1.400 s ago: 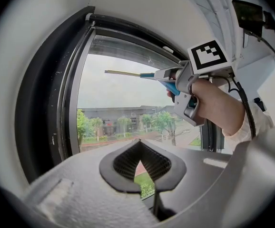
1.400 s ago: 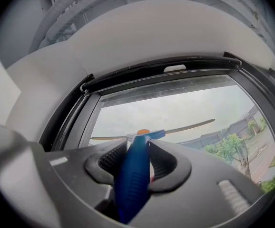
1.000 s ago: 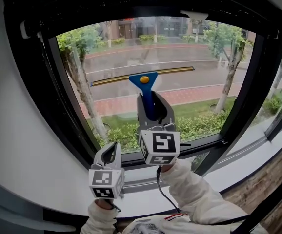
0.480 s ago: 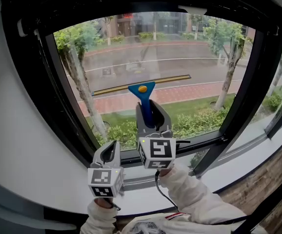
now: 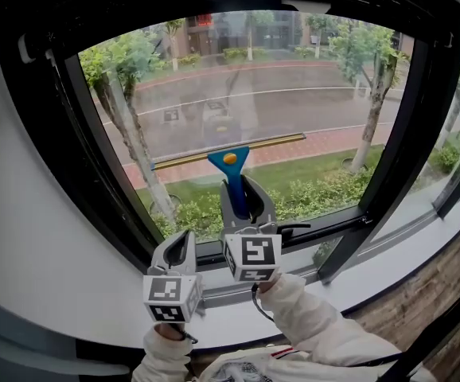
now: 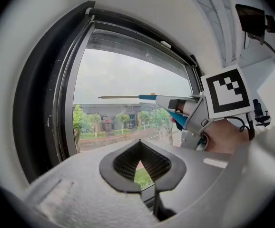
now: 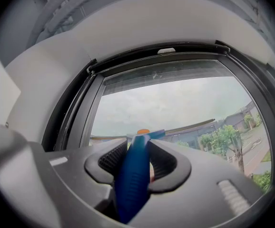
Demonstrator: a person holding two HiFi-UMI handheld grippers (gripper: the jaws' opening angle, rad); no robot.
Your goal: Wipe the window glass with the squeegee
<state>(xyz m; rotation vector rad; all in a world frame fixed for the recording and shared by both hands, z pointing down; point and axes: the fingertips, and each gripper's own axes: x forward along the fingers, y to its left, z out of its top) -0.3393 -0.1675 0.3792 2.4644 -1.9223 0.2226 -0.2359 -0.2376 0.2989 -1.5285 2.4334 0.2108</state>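
A blue-handled squeegee with a long thin blade lies against the window glass, its blade nearly level across the lower middle of the pane. My right gripper is shut on the squeegee handle, which runs up between the jaws. The blade shows beyond them in the right gripper view. My left gripper hangs low at the left below the sill, shut with nothing in it. From the left gripper view the squeegee and right gripper show side-on.
A thick black window frame surrounds the pane, with a slanted black post at the right. A white wall curves at the left. A pale sill runs below, and wooden floor lies at the lower right.
The right gripper has drawn the squeegee steadily down the glass; the blade sits lower on the pane than a second ago. The left gripper has stayed put.
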